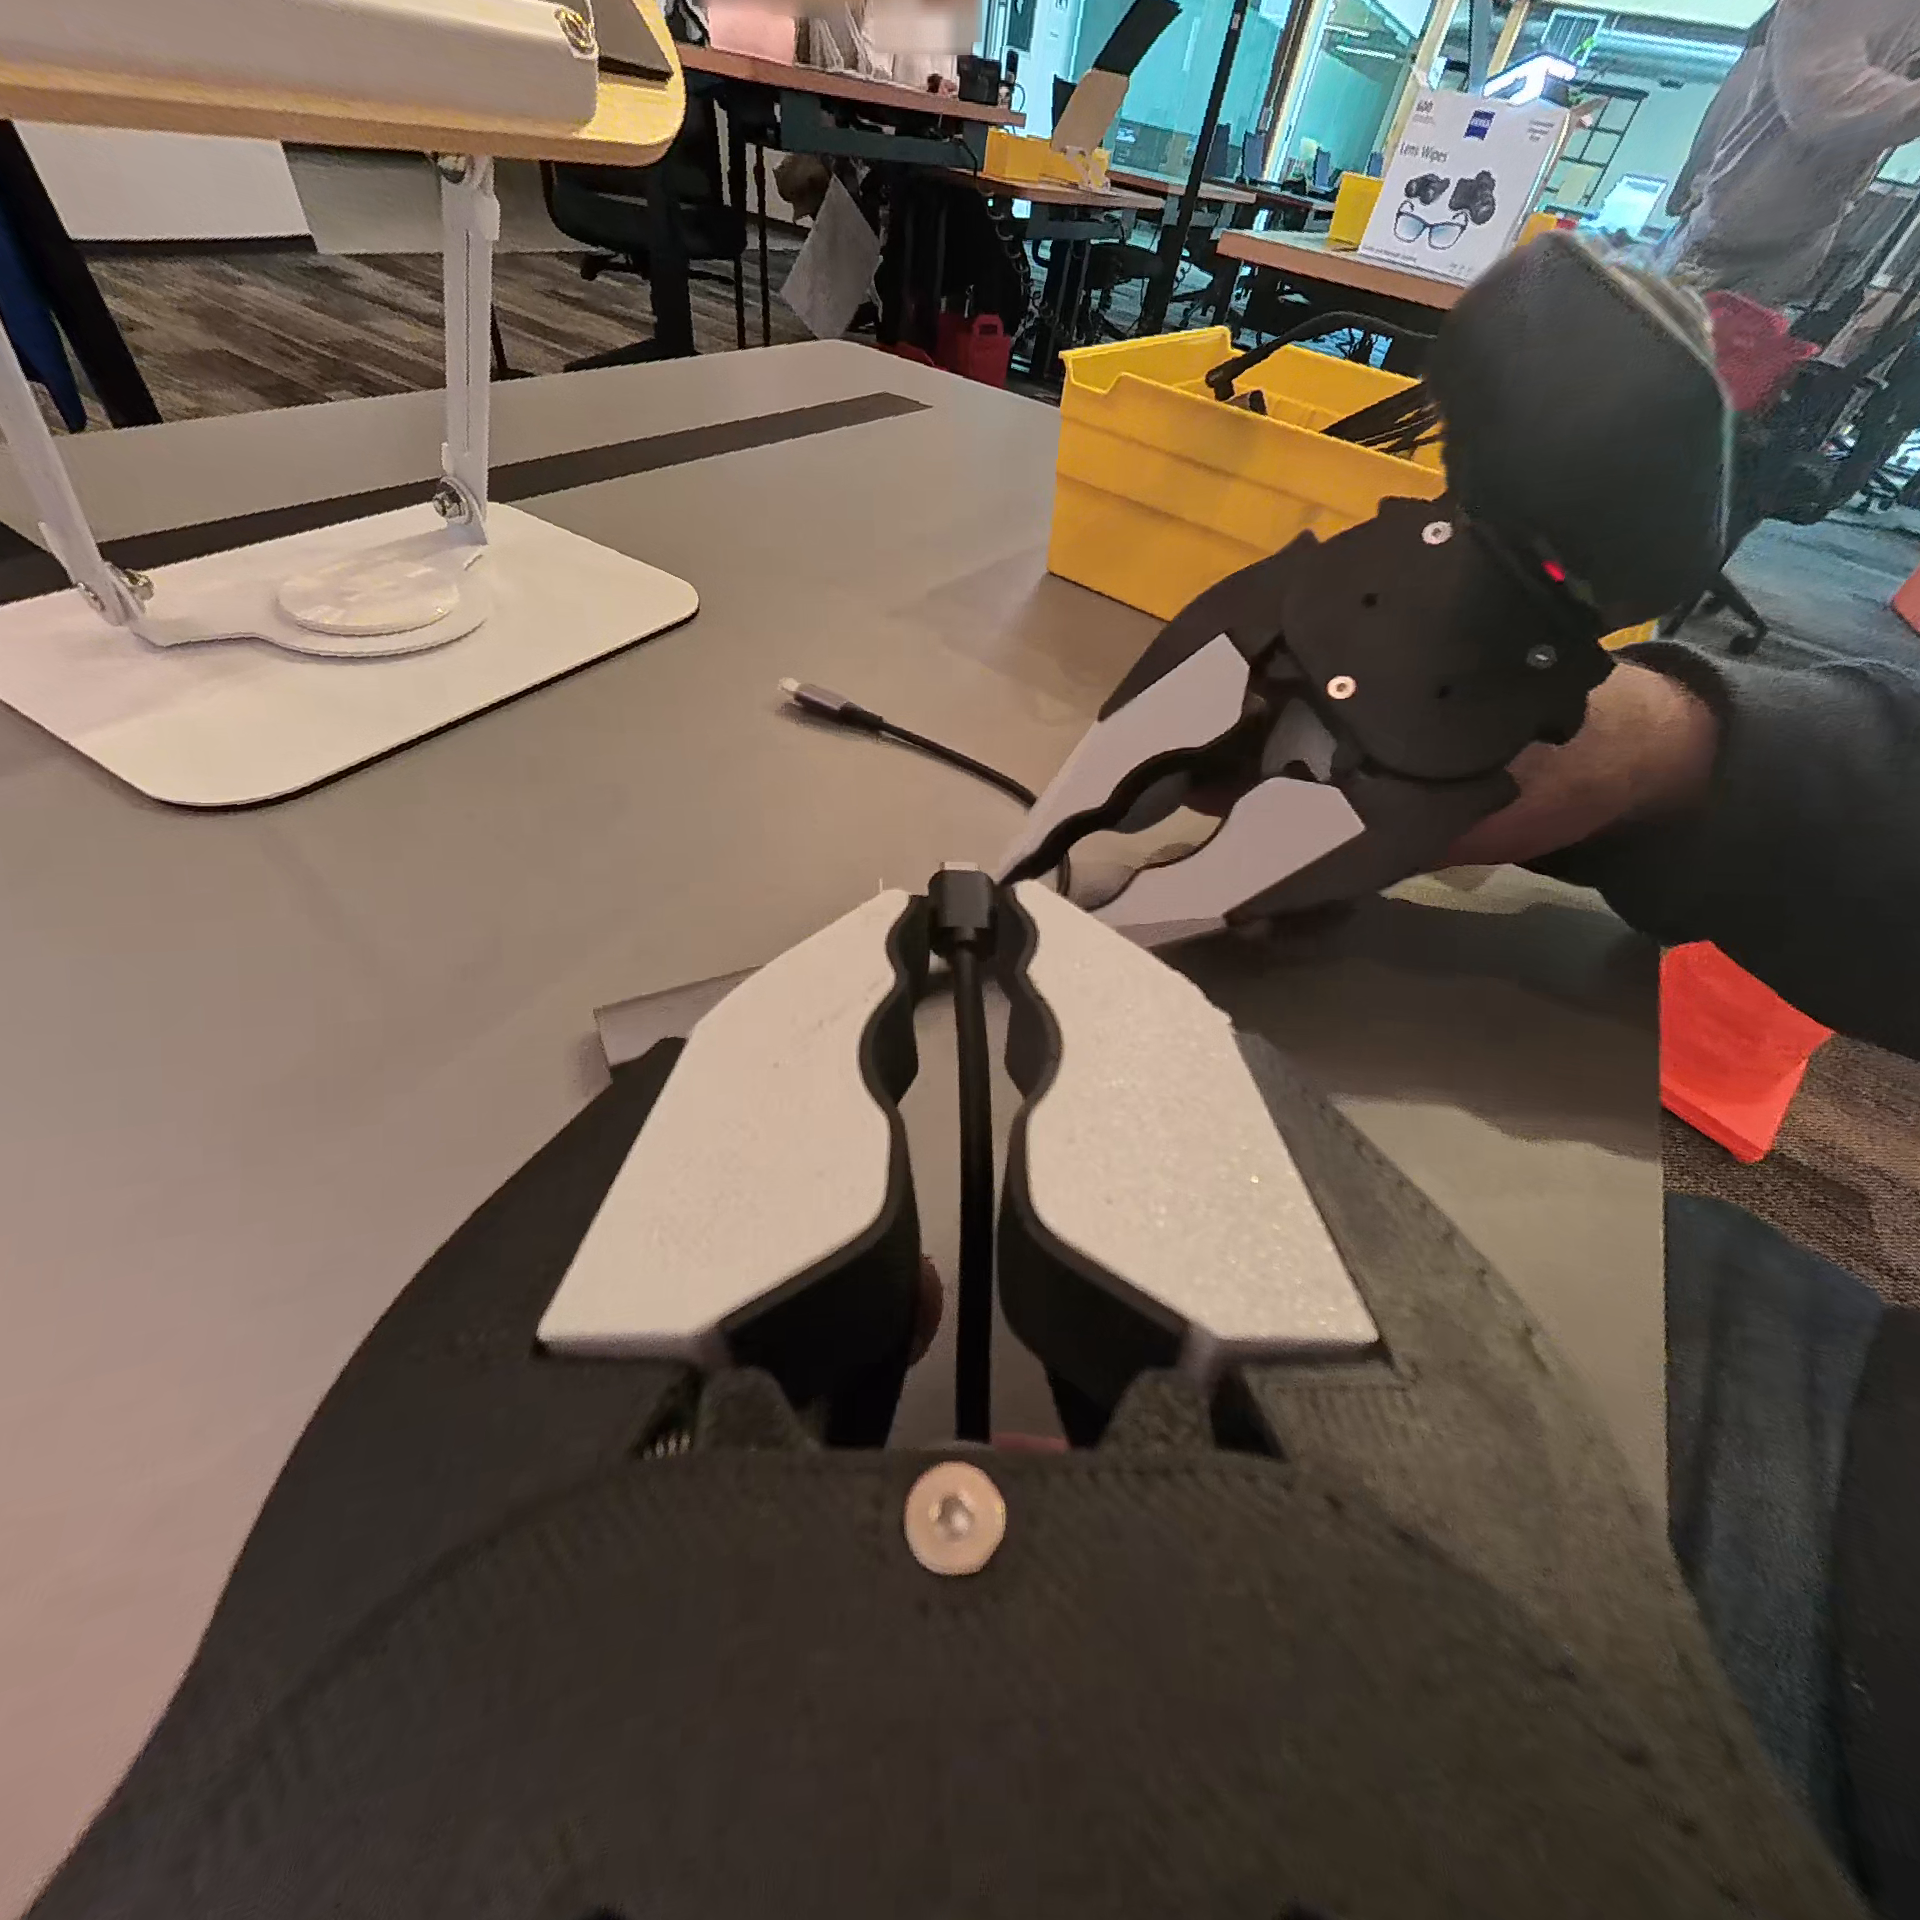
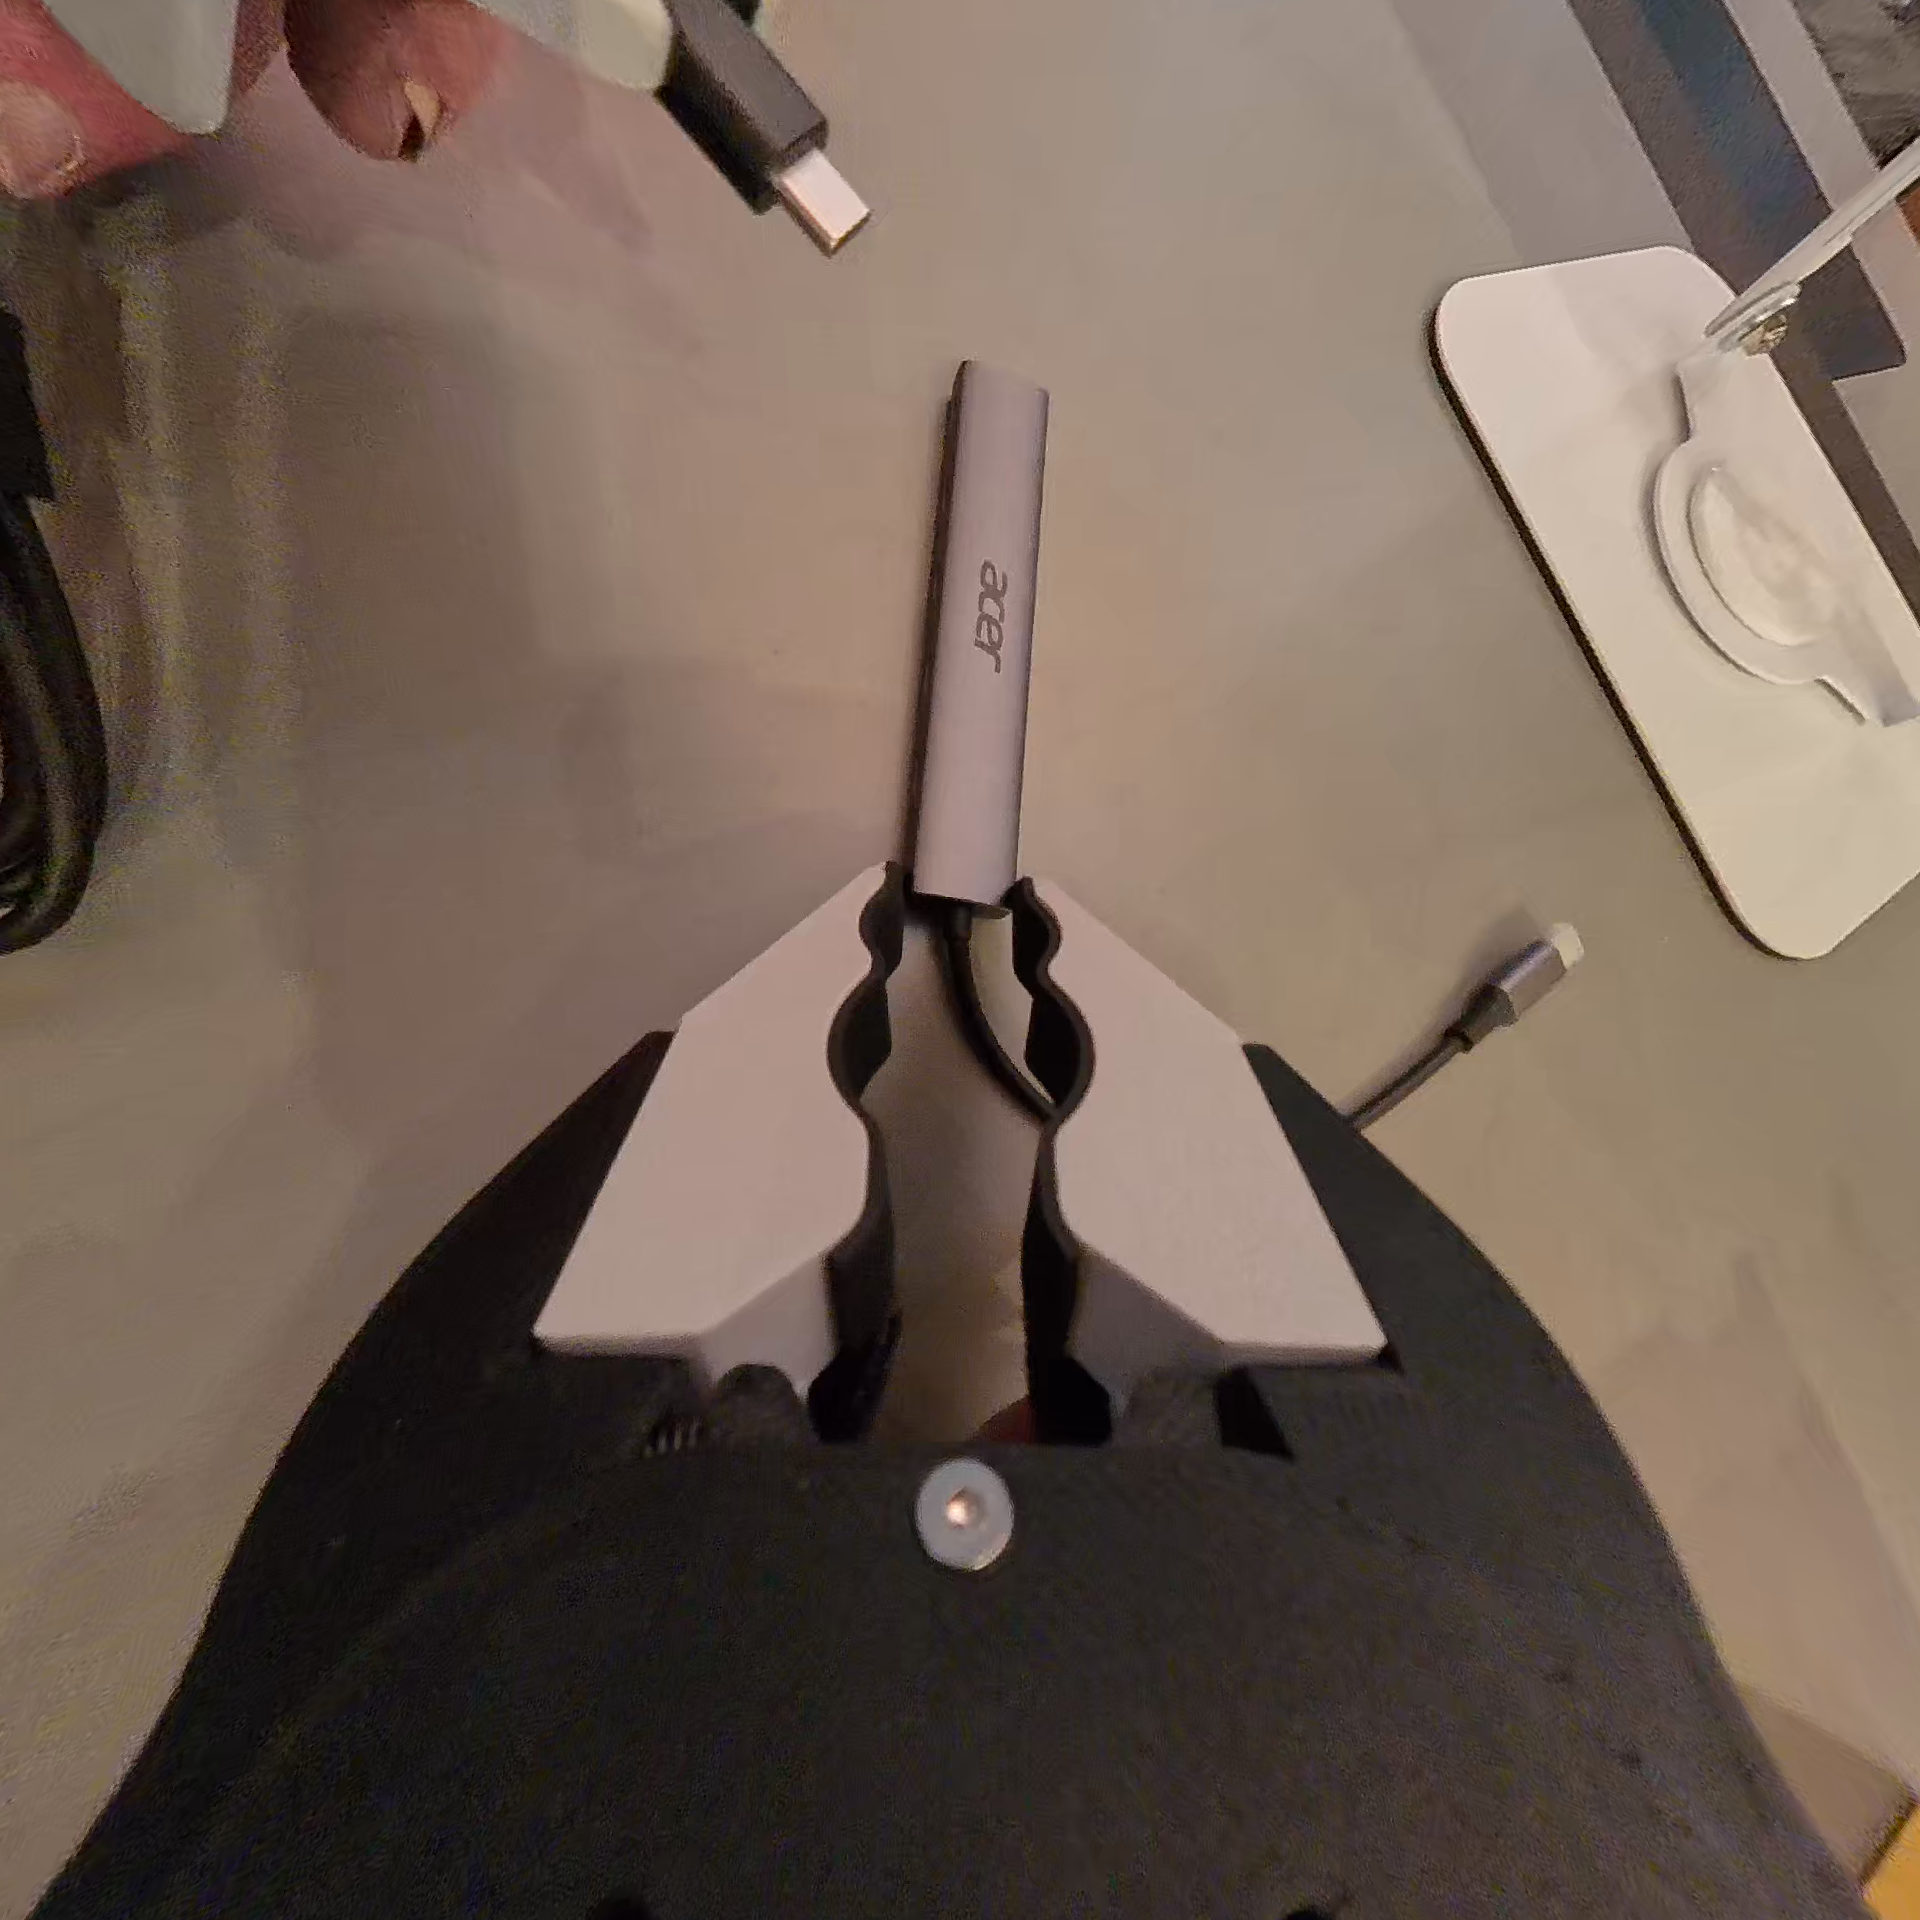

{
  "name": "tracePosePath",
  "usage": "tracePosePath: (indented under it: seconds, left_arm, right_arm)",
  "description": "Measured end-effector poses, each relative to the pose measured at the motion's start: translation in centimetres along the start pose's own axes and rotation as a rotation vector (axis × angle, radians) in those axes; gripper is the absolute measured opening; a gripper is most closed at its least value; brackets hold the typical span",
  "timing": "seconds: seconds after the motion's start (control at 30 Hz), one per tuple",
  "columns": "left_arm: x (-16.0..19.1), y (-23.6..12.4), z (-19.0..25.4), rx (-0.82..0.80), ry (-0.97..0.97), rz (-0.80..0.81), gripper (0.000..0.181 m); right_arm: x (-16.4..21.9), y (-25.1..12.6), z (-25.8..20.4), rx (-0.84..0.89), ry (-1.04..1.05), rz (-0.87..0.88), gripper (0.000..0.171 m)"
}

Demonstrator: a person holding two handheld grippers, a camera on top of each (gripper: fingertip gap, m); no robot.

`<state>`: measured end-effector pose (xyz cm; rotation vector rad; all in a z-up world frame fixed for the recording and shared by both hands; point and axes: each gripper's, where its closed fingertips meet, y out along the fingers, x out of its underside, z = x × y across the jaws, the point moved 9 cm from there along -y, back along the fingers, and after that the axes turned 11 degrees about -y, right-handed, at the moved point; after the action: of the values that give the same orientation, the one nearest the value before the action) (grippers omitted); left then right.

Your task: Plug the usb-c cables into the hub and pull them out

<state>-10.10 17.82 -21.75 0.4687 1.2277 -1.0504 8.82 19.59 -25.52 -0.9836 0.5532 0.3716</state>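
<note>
My left gripper [image 1: 961, 914] is shut on the black usb-c cable's plug [image 1: 958, 902], and the cable runs back between its fingers. In the right wrist view the plug [image 2: 774, 130] hangs in the air beyond the hub's far end, metal tip bare and apart from the hub. The silver hub [image 2: 982, 623] lies on the grey table [image 2: 416, 623]. My right gripper [image 2: 956, 891] is shut on the hub's near end, where its short lead comes out. It also shows in the left wrist view [image 1: 1091, 894], pressed low on the table.
The hub lead's grey plug [image 2: 1522, 977] lies loose on the table, also seen in the left wrist view [image 1: 821, 701]. A white stand base [image 1: 343, 665] sits at the left, a yellow bin [image 1: 1195, 488] behind. Coiled black cable [image 2: 42, 727] lies at the edge. Across from one pair of fingers to the other is roughly 11 cm.
</note>
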Motion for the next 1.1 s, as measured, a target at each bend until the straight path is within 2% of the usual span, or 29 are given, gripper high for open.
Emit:
tracePosePath:
  seconds: [0.1, 0.4, 0.47, 0.53, 0.63, 0.7, 0.77, 0.8, 0.9, 0.93, 0.97, 1.0, 1.1]
  left_arm:
    - [-0.1, -0.2, -0.1, -0.003, -0.004, 0.009, 0.012]
    - [-0.2, -1.0, -0.7, -0.014, -0.029, 0.042, 0.012]
    - [-0.3, -1.0, -0.8, -0.014, -0.026, 0.045, 0.012]
    - [-0.3, -1.1, -0.8, -0.016, -0.023, 0.046, 0.012]
    - [-0.4, -1.1, -0.9, -0.023, -0.016, 0.047, 0.012]
    - [-0.4, -1.2, -1.0, -0.025, -0.015, 0.049, 0.012]
    - [-0.4, -1.2, -1.0, -0.028, -0.013, 0.048, 0.012]
    - [-0.4, -1.2, -1.1, -0.029, -0.013, 0.049, 0.012]
    - [-0.4, -1.1, -1.0, -0.03, -0.011, 0.049, 0.012]
    - [-0.4, -1.1, -0.9, -0.032, -0.006, 0.048, 0.012]
    - [-0.5, -1.1, -0.9, -0.032, -0.002, 0.047, 0.011]
    - [-0.5, -1.2, -0.8, -0.033, 0.001, 0.048, 0.01]
    - [-0.6, -1.4, -0.8, -0.035, 0.005, 0.053, 0.012]
  right_arm:
    - [0.0, 0.3, 0.4, -0.014, 0.006, 0.009, 0.017]
    - [0.9, -0.2, 1.9, -0.209, 0.323, 0.116, 0.016]
    - [0.8, -0.8, 2.2, -0.251, 0.374, 0.18, 0.0]
    - [0.7, -1.3, 2.5, -0.279, 0.404, 0.219, 0.0]
    - [1.0, -1.4, 2.4, -0.197, 0.3, 0.14, 0.0]
    - [0.2, -1.8, 1.9, -0.133, 0.169, 0.154, 0.005]
    - [-1.1, -1.9, 0.8, -0.062, -0.015, 0.124, 0.034]
    - [-1.8, -1.7, 0.2, -0.021, -0.118, 0.096, 0.042]
    - [-2.8, -0.5, -1.1, 0.068, -0.417, -0.059, 0.041]
    - [-2.8, 0.1, -1.2, 0.086, -0.474, -0.122, 0.032]
    - [-2.6, 0.6, -1.2, 0.088, -0.493, -0.17, 0.013]
    - [-2.5, 1.1, -1.1, 0.092, -0.478, -0.199, 0.008]
    - [-2.2, 1.7, -0.4, 0.138, -0.471, -0.256, 0.007]
